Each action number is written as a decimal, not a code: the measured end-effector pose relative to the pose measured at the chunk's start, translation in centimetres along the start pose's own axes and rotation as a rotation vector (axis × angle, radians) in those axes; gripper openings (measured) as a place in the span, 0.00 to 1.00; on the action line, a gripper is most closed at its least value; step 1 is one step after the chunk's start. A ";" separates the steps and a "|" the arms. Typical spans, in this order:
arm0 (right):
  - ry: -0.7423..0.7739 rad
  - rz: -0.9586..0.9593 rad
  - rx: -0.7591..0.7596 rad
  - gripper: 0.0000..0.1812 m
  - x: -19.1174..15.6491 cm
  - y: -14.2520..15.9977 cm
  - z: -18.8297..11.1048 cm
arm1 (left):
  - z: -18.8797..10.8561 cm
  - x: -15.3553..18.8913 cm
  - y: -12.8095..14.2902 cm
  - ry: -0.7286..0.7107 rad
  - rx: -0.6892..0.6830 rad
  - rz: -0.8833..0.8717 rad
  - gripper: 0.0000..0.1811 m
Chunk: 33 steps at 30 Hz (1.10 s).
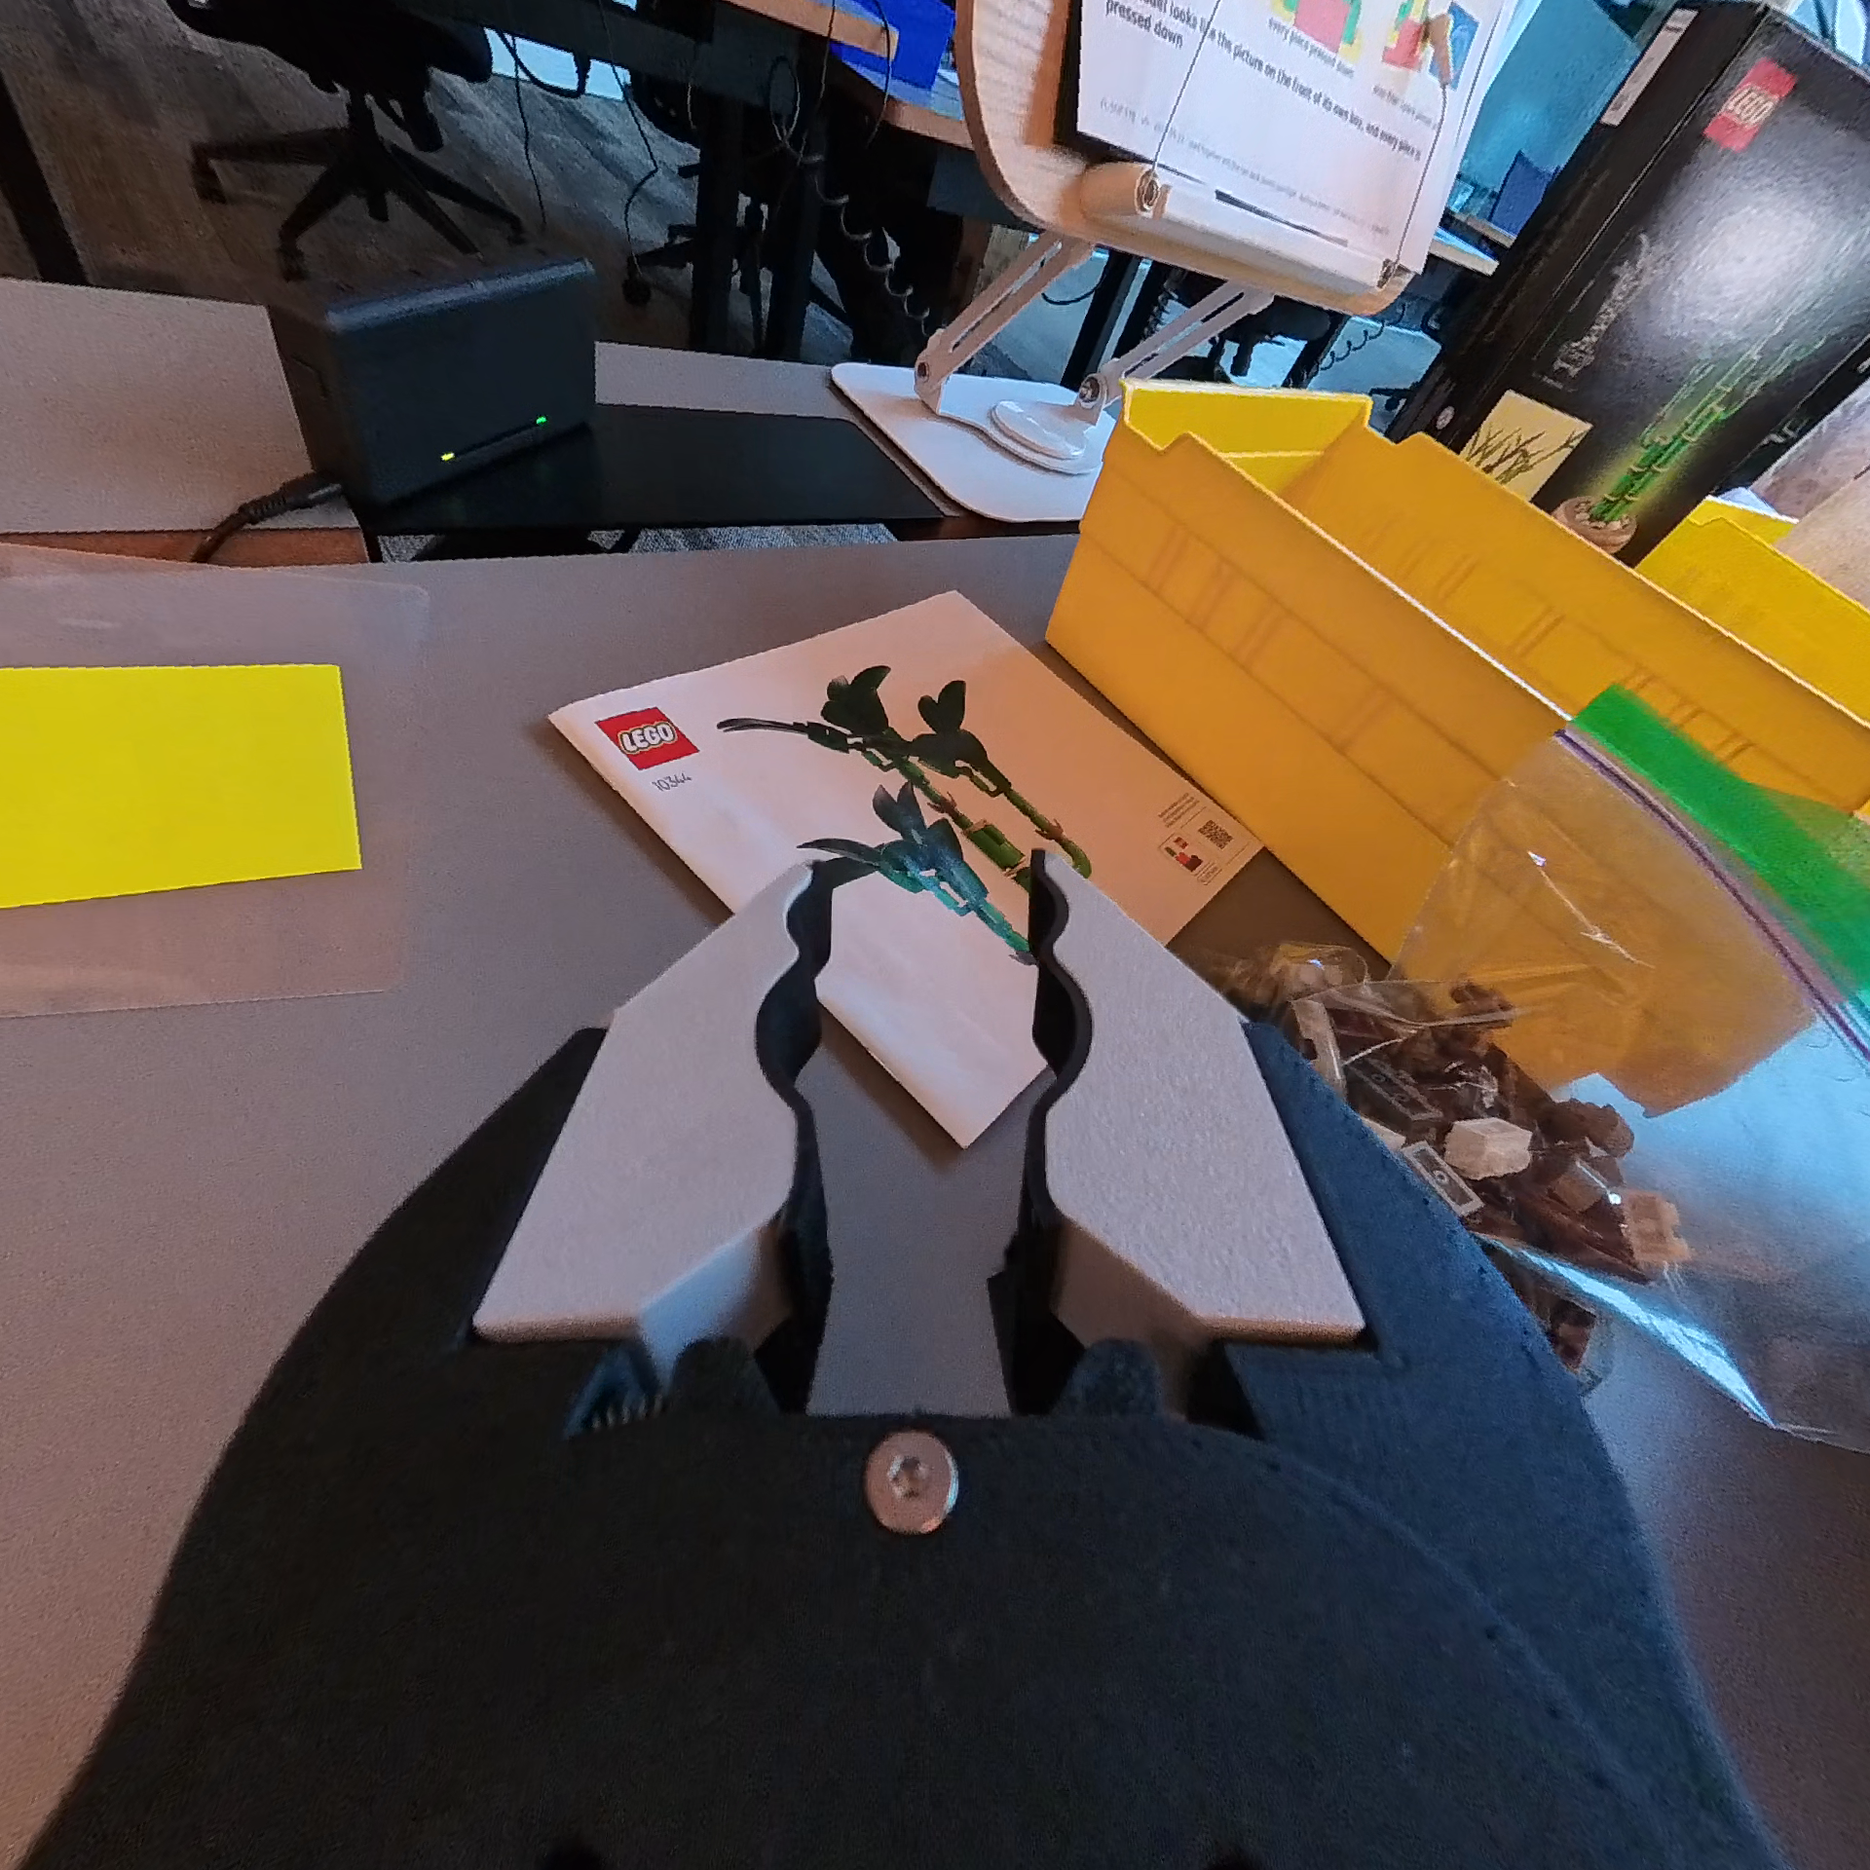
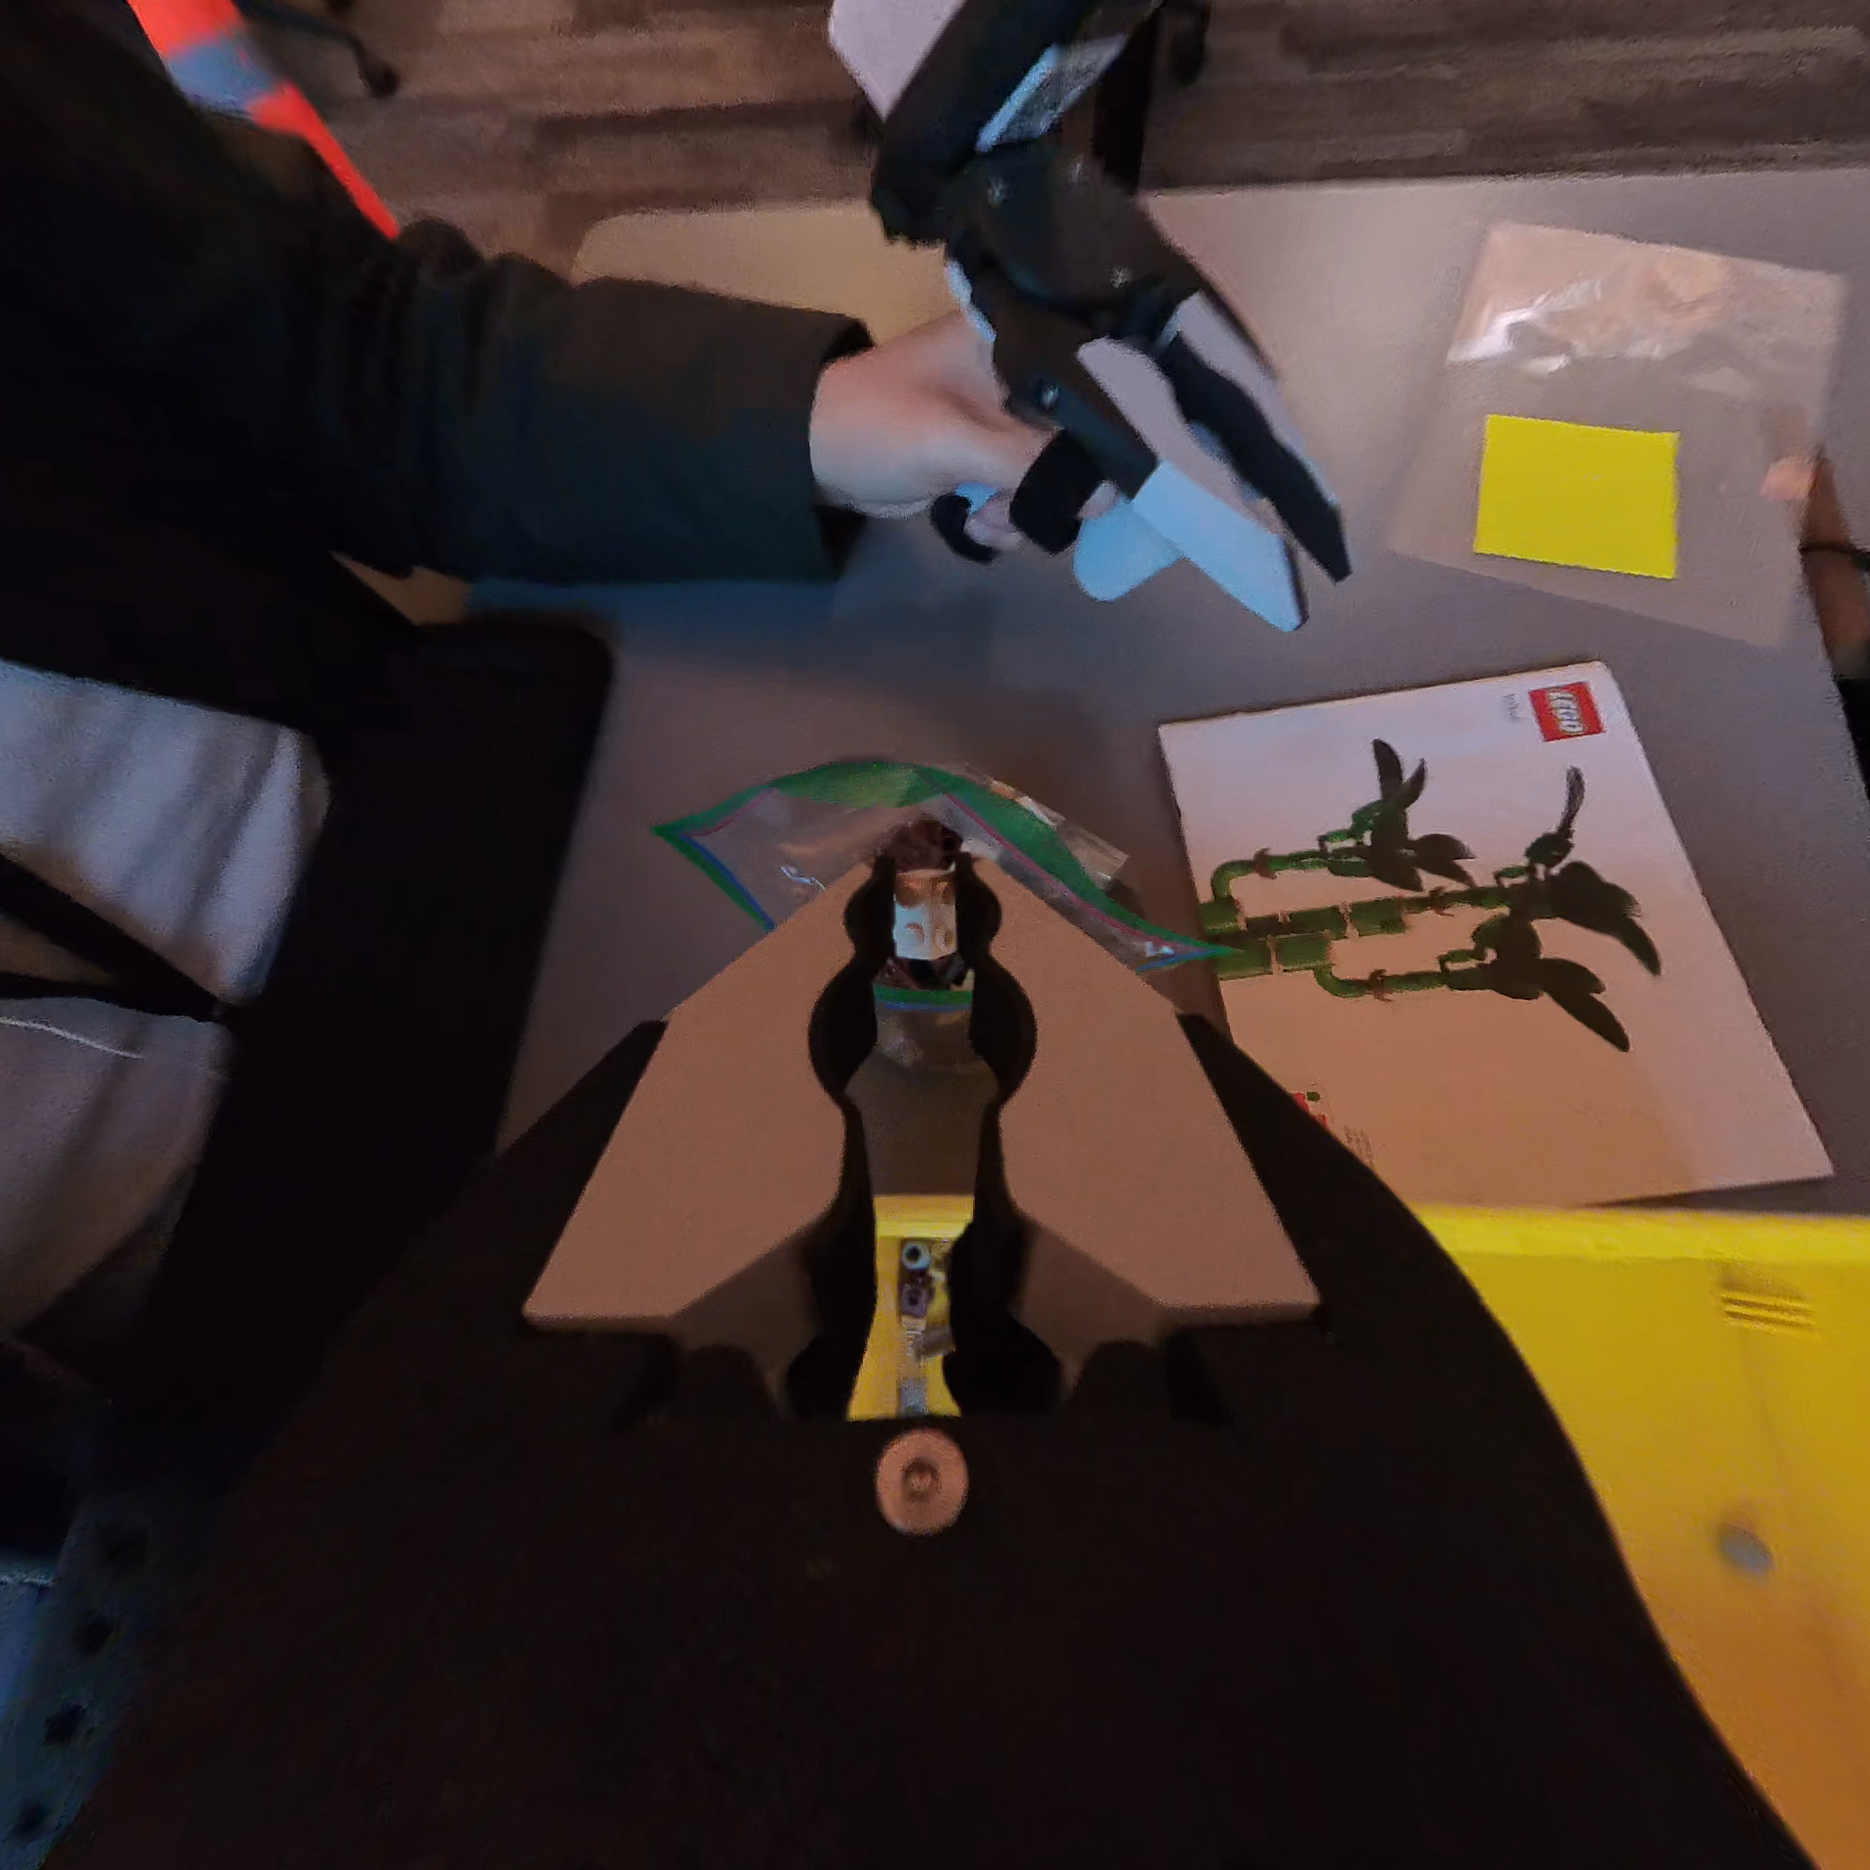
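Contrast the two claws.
The left claw is open and empty; the right claw is shut on a pale brick. The left claw points toward the booklet; the right claw is above the bag. Both have pale fingers on black bodies.

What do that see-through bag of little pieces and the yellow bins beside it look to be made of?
The bag looks like thin clear plastic film: it crinkles, glints, and shows brown and tan pieces through it, with a green strip along its opening. The yellow bins look like rigid moulded plastic with a matte finish, judging by straight walls and raised ribs. The left claw hangs open over the booklet nearby.
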State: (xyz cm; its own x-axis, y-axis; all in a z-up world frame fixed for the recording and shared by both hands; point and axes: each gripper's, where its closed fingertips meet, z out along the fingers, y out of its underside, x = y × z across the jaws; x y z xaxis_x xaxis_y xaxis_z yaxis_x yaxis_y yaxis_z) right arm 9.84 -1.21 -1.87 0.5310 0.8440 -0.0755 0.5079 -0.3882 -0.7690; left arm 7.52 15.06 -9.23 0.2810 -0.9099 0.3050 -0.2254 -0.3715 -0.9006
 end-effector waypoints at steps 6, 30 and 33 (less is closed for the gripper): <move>0.054 -0.024 -0.079 0.14 1.6 1.2 0.2 | -0.3 -0.1 -0.4 -0.001 0.015 -0.007 0.21; 0.419 0.483 -0.620 0.04 17.5 20.2 -3.6 | -0.1 -0.1 0.0 0.004 -0.008 -0.003 0.21; 0.412 0.482 -0.528 0.04 16.4 17.8 -4.2 | -0.2 -0.1 -0.1 0.006 -0.005 -0.007 0.22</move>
State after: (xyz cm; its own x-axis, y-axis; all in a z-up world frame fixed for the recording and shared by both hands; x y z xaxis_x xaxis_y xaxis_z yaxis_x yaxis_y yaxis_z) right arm 30.41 4.13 -14.14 0.9261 0.3773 -0.0029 0.3586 -0.8825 -0.3044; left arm 7.37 15.15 -9.10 0.2771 -0.9084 0.3130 -0.2278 -0.3786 -0.8971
